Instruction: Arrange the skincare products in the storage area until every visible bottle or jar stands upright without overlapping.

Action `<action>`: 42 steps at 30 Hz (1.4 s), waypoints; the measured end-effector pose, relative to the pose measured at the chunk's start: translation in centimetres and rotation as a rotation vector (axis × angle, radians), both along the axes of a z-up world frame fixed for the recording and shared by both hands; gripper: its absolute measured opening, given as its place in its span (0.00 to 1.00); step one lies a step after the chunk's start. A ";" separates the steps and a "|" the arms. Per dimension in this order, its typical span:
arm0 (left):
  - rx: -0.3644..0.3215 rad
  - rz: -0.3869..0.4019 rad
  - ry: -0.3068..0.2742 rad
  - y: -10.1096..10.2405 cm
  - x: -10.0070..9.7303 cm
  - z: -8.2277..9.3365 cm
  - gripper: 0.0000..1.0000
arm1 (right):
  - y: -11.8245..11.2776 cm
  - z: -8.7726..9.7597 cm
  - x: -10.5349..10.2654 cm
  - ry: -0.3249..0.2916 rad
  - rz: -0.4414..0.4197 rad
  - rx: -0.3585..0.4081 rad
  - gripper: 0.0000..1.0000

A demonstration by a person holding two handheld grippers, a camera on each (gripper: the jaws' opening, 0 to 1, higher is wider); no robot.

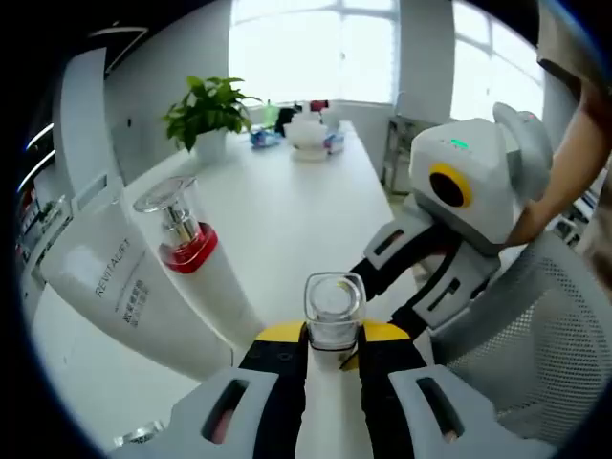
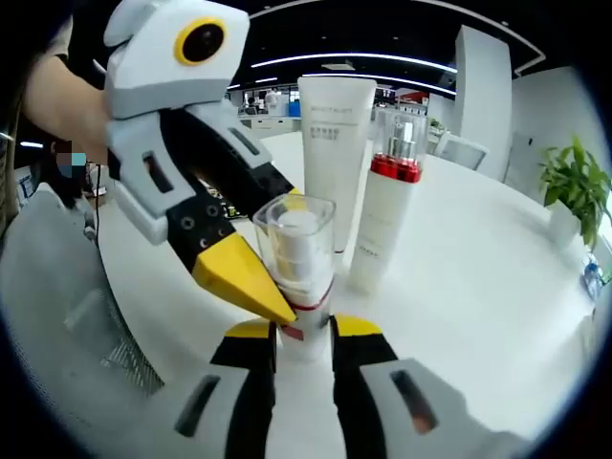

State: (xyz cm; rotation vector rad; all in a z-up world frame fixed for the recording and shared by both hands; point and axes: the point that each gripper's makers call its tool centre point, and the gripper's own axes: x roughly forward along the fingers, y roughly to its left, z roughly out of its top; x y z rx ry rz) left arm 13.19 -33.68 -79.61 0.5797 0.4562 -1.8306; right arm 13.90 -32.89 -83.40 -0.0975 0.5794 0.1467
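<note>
**Left gripper view and right gripper view: both grippers clamped on one clear-capped bottle**

Left gripper view: the left gripper [image 1: 335, 352] has its yellow-tipped jaws pressed against both sides of a small pump bottle [image 1: 335, 311] with a clear square cap, holding it upright over the white desk [image 1: 287, 206]. Just left of it stand two more skincare products, leaning in the fisheye: a white pump bottle with a red collar [image 1: 191, 251] under a clear cap, and beside that a larger white tube [image 1: 110, 287] printed with grey lettering. The right gripper [image 1: 406, 311] enters from the right, its dark jaws reaching the held bottle, with a person's arm [image 1: 574, 163] behind it. A mesh chair back [image 1: 535, 344] sits at lower right. At the far end of the desk are a potted plant [image 1: 206, 115] and a cluster of small items too blurred to name.

Right gripper view: the right gripper [image 2: 304, 337] grips the same bottle [image 2: 296, 263] low, near its red band. The left gripper [image 2: 256, 287] comes in from the left, one yellow tip touching the bottle. Behind stand the tube [image 2: 335, 143] and red-collared bottle [image 2: 387, 220], upright and close together.
</note>
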 end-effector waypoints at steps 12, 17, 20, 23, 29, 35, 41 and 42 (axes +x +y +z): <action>-0.016 0.031 0.015 -1.3 1.9 0.0 0.16 | -1.4 -0.4 2.0 -0.012 -0.045 0.050 0.21; -0.019 0.044 0.008 -1.6 2.7 -0.2 0.16 | -2.0 -0.5 2.5 -0.012 -0.049 0.043 0.20; -0.020 0.049 0.004 -1.9 3.1 -0.3 0.17 | -2.3 -0.5 2.7 -0.010 -0.057 0.041 0.20; -0.023 0.050 0.002 -2.1 3.2 -0.3 0.17 | -2.5 -0.6 2.9 -0.009 -0.059 0.039 0.20; -0.024 0.045 -0.004 -2.4 3.2 -0.5 0.17 | -2.6 -0.6 3.0 -0.006 -0.056 0.035 0.20; -0.031 0.020 0.005 -2.7 2.9 -0.7 0.17 | -2.7 -0.9 2.7 0.018 -0.073 0.007 0.20; -0.047 -0.025 0.018 -3.0 2.3 -0.6 0.17 | -2.7 -0.9 2.2 0.024 -0.107 0.016 0.20; -0.050 -0.032 0.022 -3.0 2.3 -0.6 0.17 | -2.7 -0.9 2.2 0.027 -0.112 0.018 0.20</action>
